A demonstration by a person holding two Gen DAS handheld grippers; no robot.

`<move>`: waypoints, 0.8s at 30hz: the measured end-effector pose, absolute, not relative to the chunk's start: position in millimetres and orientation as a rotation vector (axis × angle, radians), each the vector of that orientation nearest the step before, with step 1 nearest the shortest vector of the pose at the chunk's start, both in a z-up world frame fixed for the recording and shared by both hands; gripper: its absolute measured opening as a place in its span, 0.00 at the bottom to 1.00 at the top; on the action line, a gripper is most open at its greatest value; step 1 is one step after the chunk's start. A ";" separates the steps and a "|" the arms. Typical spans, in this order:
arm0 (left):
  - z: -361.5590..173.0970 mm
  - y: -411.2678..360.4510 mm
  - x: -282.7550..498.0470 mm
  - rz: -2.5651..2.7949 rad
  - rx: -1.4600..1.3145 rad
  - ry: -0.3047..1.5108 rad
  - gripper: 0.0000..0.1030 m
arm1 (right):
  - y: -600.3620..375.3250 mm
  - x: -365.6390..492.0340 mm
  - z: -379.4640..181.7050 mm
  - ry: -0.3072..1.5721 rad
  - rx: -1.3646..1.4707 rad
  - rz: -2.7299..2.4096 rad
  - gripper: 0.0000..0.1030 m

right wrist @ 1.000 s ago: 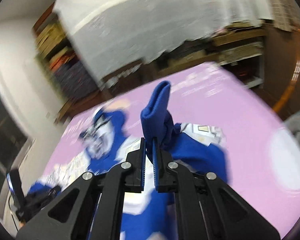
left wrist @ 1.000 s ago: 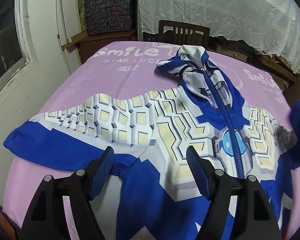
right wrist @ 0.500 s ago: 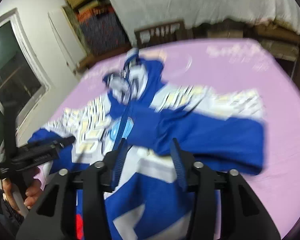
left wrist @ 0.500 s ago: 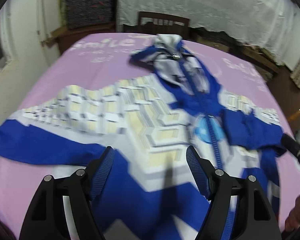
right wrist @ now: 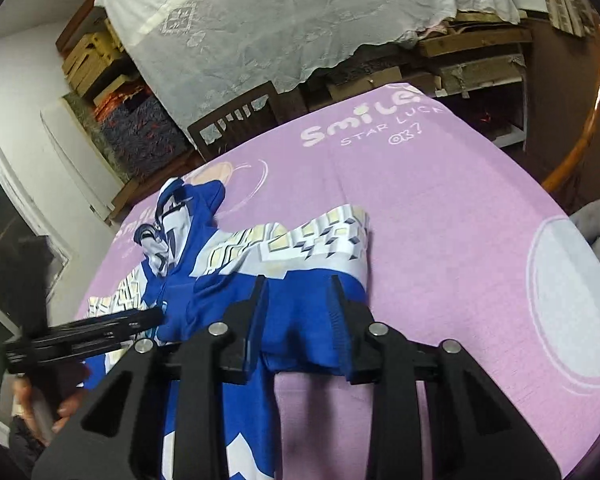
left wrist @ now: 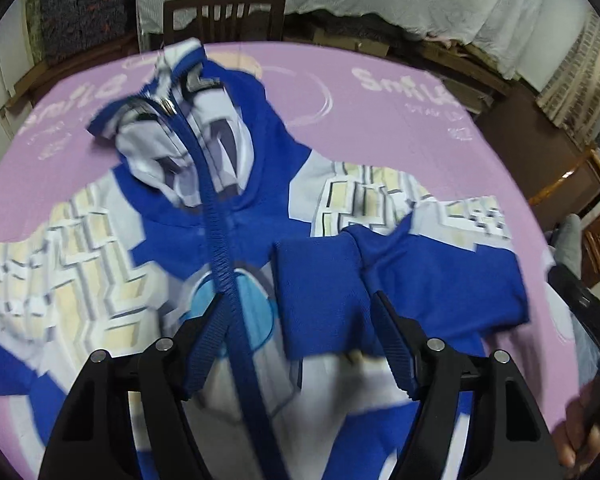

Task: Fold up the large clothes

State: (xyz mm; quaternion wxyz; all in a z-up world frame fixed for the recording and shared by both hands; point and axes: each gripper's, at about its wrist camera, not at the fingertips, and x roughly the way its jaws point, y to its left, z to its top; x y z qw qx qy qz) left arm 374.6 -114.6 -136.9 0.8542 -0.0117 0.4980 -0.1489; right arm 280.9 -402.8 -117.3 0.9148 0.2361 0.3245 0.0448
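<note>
One sleeve is folded so far, as far as these views show: the right sleeve (left wrist: 400, 264) lies doubled back across the chest of the blue-and-white zip hoodie (left wrist: 228, 200), its cuff just beside the zipper. The hoodie is spread face up on the pink-covered tabletop (right wrist: 440, 208), hood toward the far edge by the wooden chair (left wrist: 224, 16). The left sleeve (left wrist: 40, 248) looks spread out toward the left edge, so folding it, and then the body, appears to remain. Both claws are released and hold nothing: the left claw (left wrist: 296, 344) hangs above the chest, the right claw (right wrist: 296, 320) above the folded sleeve.
</note>
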 end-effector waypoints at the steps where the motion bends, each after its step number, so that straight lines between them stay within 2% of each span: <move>1: -143.7 -116.4 379.1 -0.315 -0.044 1.068 0.66 | -402.7 280.4 -118.0 0.670 0.490 0.095 0.29; 3: -146.4 -118.1 380.3 -0.292 -0.053 1.047 0.64 | -400.9 280.8 -117.3 0.670 0.483 0.094 0.30; 4: -145.0 -120.2 379.4 -0.307 -0.052 1.034 0.58 | -400.3 279.6 -116.3 0.669 0.476 0.092 0.30; 5: -144.1 -123.5 378.1 -0.336 -0.050 1.037 0.43 | -397.8 280.6 -115.5 0.669 0.469 0.093 0.30; 10: -144.0 -136.5 374.5 -0.329 0.015 1.019 0.45 | -396.7 278.5 -115.8 0.672 0.474 0.103 0.30; 14: -152.3 -132.6 383.7 -0.335 -0.053 1.046 0.47 | -396.2 279.4 -117.0 0.674 0.478 0.102 0.30; 16: -150.8 -128.8 385.0 -0.329 -0.063 1.031 0.17 | -394.1 280.4 -118.4 0.680 0.471 0.105 0.30; 17: -148.9 -127.4 384.0 -0.324 -0.054 1.023 0.05 | -392.3 281.1 -119.2 0.684 0.463 0.107 0.29; 20: -132.9 -114.9 377.0 -0.309 -0.070 0.973 0.05 | -387.6 281.8 -119.9 0.685 0.440 0.109 0.23; 24: -93.4 -81.8 356.4 -0.249 -0.021 0.857 0.05 | -385.5 277.4 -114.8 0.653 0.437 0.134 0.22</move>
